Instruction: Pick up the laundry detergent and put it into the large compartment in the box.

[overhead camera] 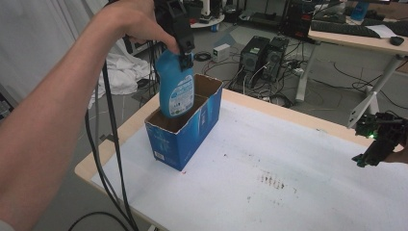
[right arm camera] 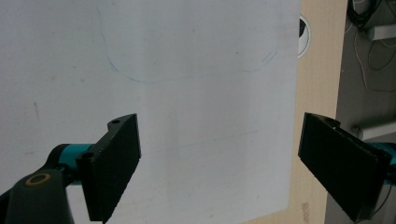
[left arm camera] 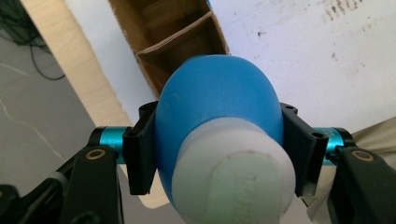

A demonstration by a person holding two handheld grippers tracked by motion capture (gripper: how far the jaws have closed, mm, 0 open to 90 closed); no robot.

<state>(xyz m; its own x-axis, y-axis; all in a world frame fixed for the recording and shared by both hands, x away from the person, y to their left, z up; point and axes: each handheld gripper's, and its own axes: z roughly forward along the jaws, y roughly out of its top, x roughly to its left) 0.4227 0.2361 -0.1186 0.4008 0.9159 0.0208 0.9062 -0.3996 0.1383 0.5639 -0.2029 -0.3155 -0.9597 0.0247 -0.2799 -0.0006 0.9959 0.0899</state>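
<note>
A blue plastic bottle (overhead camera: 176, 86) with a printed label and a white cap (left arm camera: 233, 175) hangs upright, its lower end inside the near compartment of an open blue cardboard box (overhead camera: 185, 130). My left gripper (overhead camera: 185, 57) is shut on the bottle's neck from above; its jaws press both sides of the blue shoulder (left arm camera: 219, 98). A cardboard divider (left arm camera: 175, 39) splits the box below. My right gripper (right arm camera: 219, 168) is open over the white sheet (right arm camera: 187, 70), with nothing between its jaws, at the table's right edge (overhead camera: 377, 144).
The box stands near the table's left corner on a white sheet (overhead camera: 269, 173) with dark stains. The wooden table rim (overhead camera: 279, 108) runs behind. On the floor beyond are computer towers (overhead camera: 262, 55), cables and a second desk (overhead camera: 365, 41).
</note>
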